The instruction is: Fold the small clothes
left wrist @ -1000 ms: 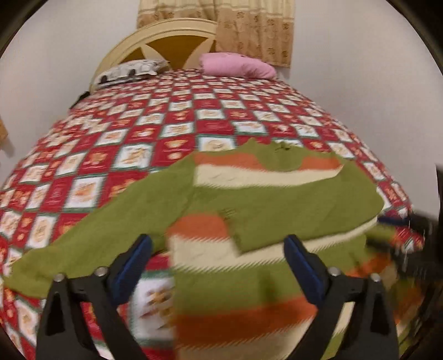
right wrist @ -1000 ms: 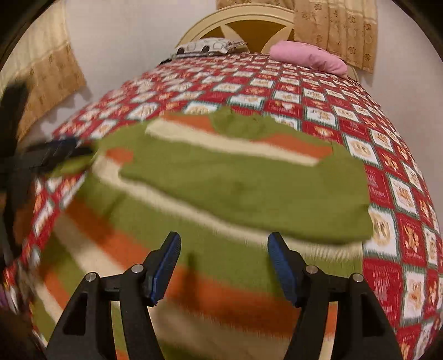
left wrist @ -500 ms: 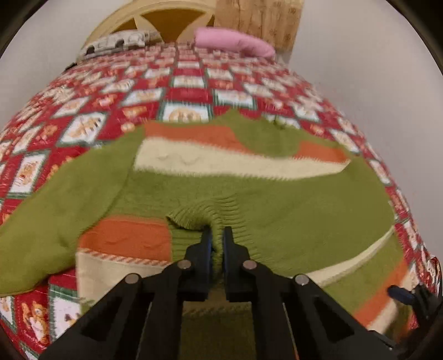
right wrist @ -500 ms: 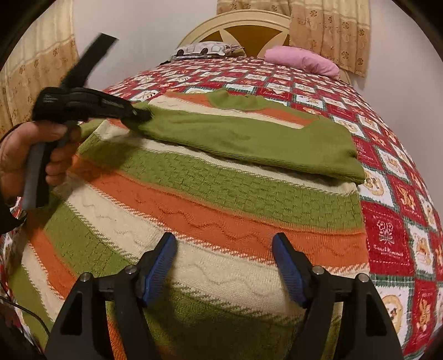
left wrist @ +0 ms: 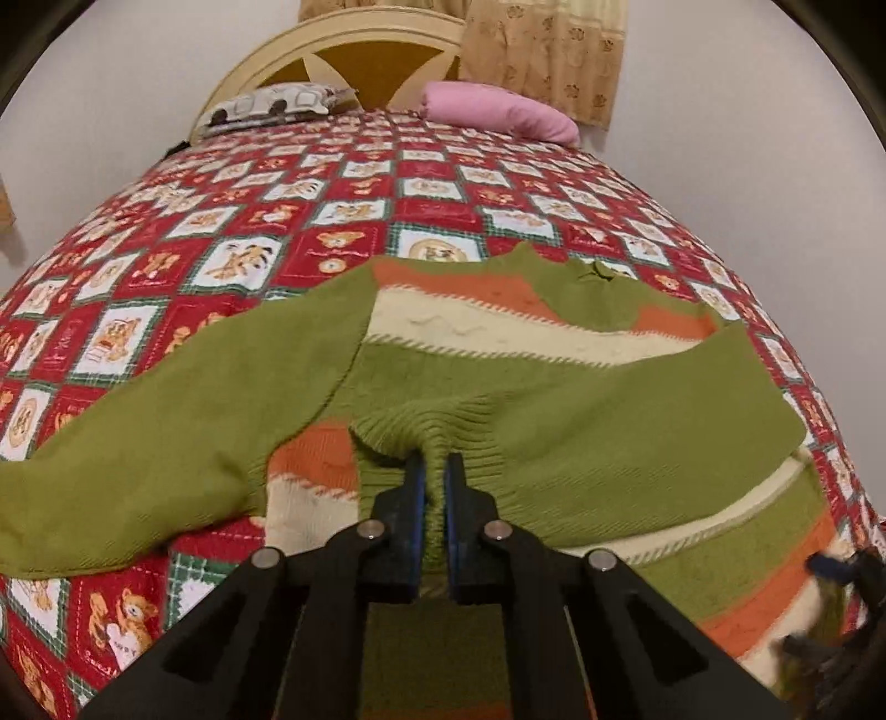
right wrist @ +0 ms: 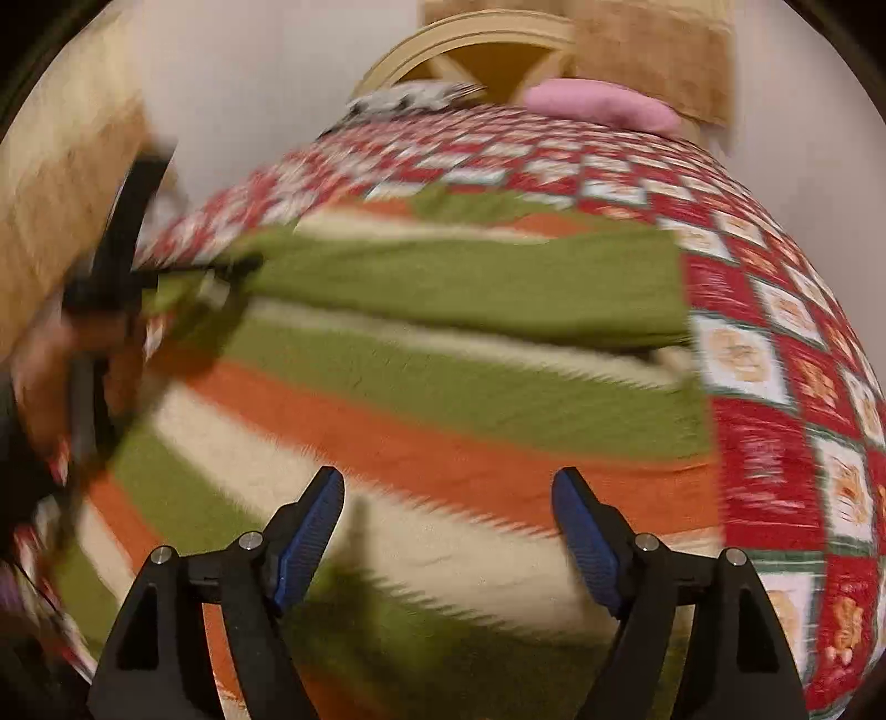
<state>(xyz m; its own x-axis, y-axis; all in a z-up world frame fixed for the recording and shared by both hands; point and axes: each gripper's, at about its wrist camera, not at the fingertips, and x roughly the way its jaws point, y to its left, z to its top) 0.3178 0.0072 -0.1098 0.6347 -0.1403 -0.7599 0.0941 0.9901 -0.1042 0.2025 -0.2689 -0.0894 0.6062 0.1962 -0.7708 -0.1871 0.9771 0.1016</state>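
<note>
A small knit sweater [left wrist: 554,338] with green, orange and cream stripes lies face up on the bed. Its right sleeve [left wrist: 637,421] is folded across the chest; its left sleeve [left wrist: 166,432] lies spread out to the left. My left gripper [left wrist: 433,471] is shut on the ribbed cuff of the folded sleeve at mid chest. In the right wrist view, which is blurred, my right gripper [right wrist: 448,498] is open and empty above the sweater's lower stripes [right wrist: 443,454]. The left gripper [right wrist: 166,277] shows there at far left, holding the green sleeve [right wrist: 470,288].
The bed has a red checked bear-print cover [left wrist: 249,221]. A patterned pillow [left wrist: 271,105] and a pink pillow [left wrist: 498,111] lie by the cream headboard [left wrist: 360,50]. Curtains [left wrist: 542,50] hang behind. White walls flank the bed.
My left gripper went from open to shut on the folded sleeve's cuff and still holds it. My right gripper has stayed open and is moving over the lower sweater.
</note>
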